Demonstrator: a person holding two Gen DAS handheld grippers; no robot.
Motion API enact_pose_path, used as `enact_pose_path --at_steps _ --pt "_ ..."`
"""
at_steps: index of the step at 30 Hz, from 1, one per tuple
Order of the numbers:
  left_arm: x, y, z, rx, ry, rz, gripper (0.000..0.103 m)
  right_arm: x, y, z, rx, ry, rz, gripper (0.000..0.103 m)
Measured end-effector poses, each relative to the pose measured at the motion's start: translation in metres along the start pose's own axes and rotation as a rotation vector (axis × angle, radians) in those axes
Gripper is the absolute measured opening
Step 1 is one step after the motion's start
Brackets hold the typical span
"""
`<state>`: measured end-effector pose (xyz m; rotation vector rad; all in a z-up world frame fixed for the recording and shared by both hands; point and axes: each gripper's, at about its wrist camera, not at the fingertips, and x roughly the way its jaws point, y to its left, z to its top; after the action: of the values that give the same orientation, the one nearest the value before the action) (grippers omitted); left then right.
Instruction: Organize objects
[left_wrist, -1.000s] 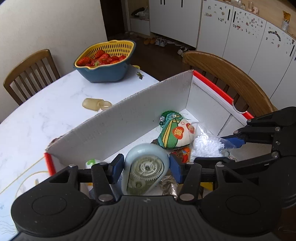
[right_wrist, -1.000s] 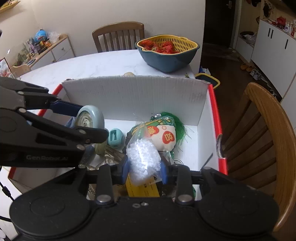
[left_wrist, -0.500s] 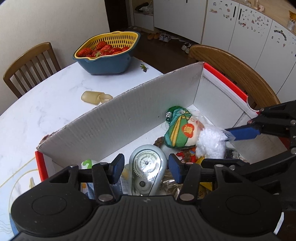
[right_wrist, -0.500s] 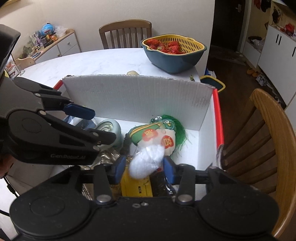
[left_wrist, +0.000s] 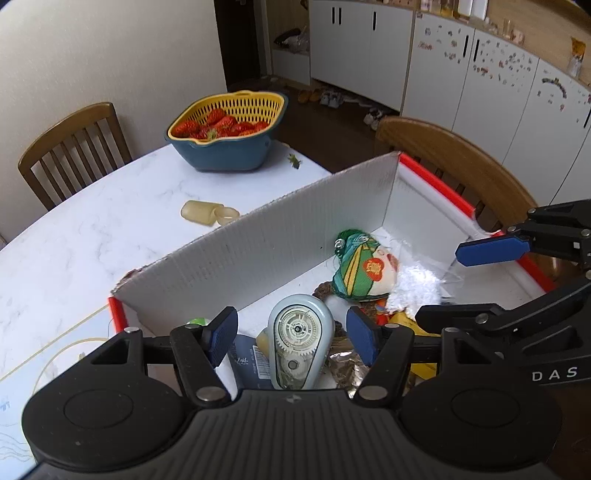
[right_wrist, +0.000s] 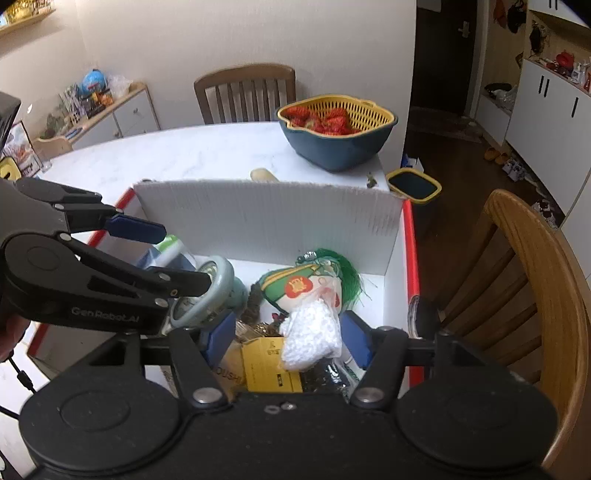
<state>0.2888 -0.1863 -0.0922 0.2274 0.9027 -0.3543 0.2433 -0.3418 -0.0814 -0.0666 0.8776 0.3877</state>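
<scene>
Corrugated white box (left_wrist: 280, 236) | rounded tape dispenser (left_wrist: 300, 339) – crinkly bead bag (right_wrist: 312, 338) | grippers spread

Basket (left_wrist: 229, 136): blue with a yellow inside, full of red strawberries, far ahead of the claw on the white table (left_wrist: 92, 221).
Small yellow bottle (left_wrist: 207, 213): lying on its side on the table, nearer than the basket.
Chairs: one (left_wrist: 74, 147) far ahead on the left, one (right_wrist: 535, 280) close on the right.
Cupboards (left_wrist: 461, 81): white, far off past the table.
</scene>
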Motion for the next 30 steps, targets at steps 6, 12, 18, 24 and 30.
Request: enact_pose_path --at_steps 6,12,18,24,30 --pt "-0.026 0.009 -0.007 -0.019 -0.050 -0.042 0.069 -0.017 0.010 -0.002 0.029 -0.039 -0.012 0.072" --pt "-0.053 0.019 -0.018 -0.023 -0.102 -0.070 0.075 -0.032 0.025 -0.005 0.079 -0.074 -0.025 0.078" --pt "-0.076 0.031 -0.030 -0.023 -0.148 -0.106 0.080 -0.051 0.045 -0.009 0.122 -0.120 -0.045 0.084" --pt "-0.098 0.047 -0.043 -0.043 -0.188 -0.136 0.082 -0.069 0.065 -0.013 0.163 -0.167 -0.045 0.088" --pt "-0.111 0.061 -0.056 -0.051 -0.202 -0.131 0.088 -0.084 0.085 -0.019 0.185 -0.215 -0.050 0.095"
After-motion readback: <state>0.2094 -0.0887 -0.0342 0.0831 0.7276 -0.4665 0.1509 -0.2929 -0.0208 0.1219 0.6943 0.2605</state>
